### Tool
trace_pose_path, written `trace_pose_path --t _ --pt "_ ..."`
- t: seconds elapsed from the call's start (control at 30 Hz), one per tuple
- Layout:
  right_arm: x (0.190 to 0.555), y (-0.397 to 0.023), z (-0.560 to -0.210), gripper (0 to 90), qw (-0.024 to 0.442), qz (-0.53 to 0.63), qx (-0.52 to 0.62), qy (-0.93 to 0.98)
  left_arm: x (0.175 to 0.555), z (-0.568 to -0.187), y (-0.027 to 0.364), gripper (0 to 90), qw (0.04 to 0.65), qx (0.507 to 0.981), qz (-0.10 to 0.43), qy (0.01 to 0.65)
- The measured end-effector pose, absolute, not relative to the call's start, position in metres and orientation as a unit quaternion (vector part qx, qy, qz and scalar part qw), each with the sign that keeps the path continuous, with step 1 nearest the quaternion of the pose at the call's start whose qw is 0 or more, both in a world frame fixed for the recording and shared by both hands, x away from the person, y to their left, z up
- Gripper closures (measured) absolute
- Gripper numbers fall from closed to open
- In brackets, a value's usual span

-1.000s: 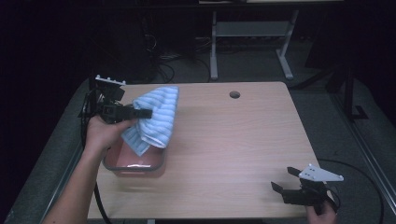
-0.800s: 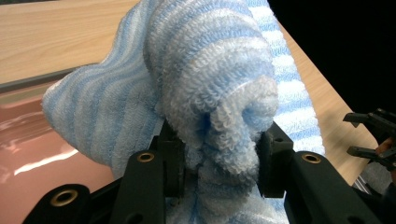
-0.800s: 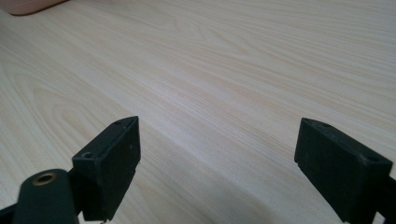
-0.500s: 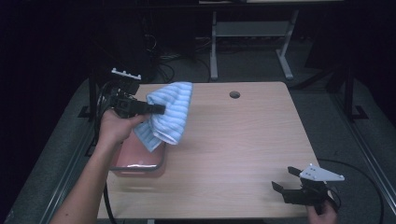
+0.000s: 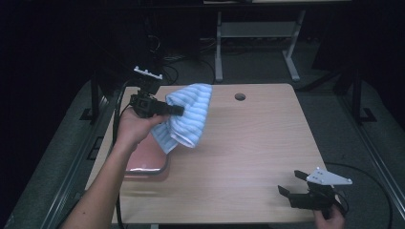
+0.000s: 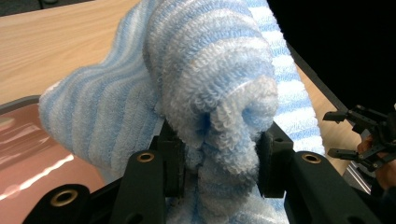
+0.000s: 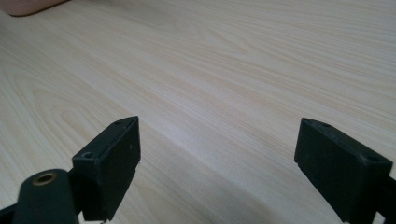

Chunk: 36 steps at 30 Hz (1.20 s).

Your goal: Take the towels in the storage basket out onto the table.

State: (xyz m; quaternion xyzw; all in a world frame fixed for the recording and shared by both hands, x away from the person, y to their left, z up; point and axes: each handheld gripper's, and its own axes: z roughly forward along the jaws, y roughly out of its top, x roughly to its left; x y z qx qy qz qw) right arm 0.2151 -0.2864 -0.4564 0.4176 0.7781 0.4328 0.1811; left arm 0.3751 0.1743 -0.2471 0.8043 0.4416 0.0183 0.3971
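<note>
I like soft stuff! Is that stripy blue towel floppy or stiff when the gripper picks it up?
Probably floppy: the striped blue towel droops in loose folds from the left gripper above the pink tray. It likely squashes easily, since its looped pile bunches between the jaws. It seems light and unlikely to slip.

My high view looks forward and down over the whole counter (image 5: pixel 248 143) from my side. My left gripper view sits very close behind its jaws, facing across the counter (image 6: pixel 60 46) toward the right gripper (image 6: pixel 355 135), which the high view shares (image 5: pixel 296 188). My right gripper view skims low over bare counter (image 7: pixel 233 70).
</note>
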Motion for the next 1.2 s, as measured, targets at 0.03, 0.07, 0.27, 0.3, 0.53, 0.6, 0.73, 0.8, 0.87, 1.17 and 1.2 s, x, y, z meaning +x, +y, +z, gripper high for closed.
trace_pose_path --t 0.03,0.07,0.27,0.3,0.53,0.6,0.73,0.8,0.87,1.17,1.2 --pt "0.215 -0.286 -0.456 13.7 0.181 0.433 0.417 0.778 0.376 -0.247 0.172 61.3 0.397 0.805 0.016 0.440" --pt "0.215 -0.287 -0.456 13.7 0.182 0.433 0.417 0.778 0.376 -0.247 0.171 61.3 0.397 0.807 0.015 0.438" --pt "0.215 -0.286 -0.456 13.7 0.180 0.433 0.417 0.779 0.378 -0.247 0.158 61.3 0.397 0.812 0.011 0.427" --pt "0.215 -0.286 -0.456 13.7 0.180 0.433 0.418 0.778 0.378 -0.247 0.156 61.3 0.396 0.813 0.009 0.426" --pt "0.215 -0.287 -0.456 13.7 0.181 0.436 0.418 0.776 0.380 -0.246 0.139 61.3 0.396 0.819 0.004 0.415" --pt "0.215 -0.287 -0.456 13.7 0.180 0.437 0.418 0.776 0.380 -0.247 0.135 61.3 0.395 0.821 0.003 0.412" --pt "0.214 -0.287 -0.456 13.7 0.179 0.437 0.418 0.776 0.383 -0.250 0.125 61.3 0.393 0.823 -0.001 0.410" --pt "0.214 -0.287 -0.456 13.7 0.180 0.437 0.418 0.776 0.384 -0.252 0.120 61.3 0.392 0.826 -0.004 0.406" --pt "0.214 -0.287 -0.456 13.7 0.178 0.437 0.420 0.775 0.385 -0.254 0.114 61.3 0.393 0.826 -0.007 0.404" --pt "0.215 -0.288 -0.457 13.7 0.176 0.439 0.422 0.774 0.392 -0.265 0.092 61.3 0.387 0.833 -0.017 0.394" --pt "0.215 -0.288 -0.457 13.7 0.176 0.439 0.422 0.774 0.394 -0.267 0.088 61.2 0.386 0.834 -0.021 0.393"
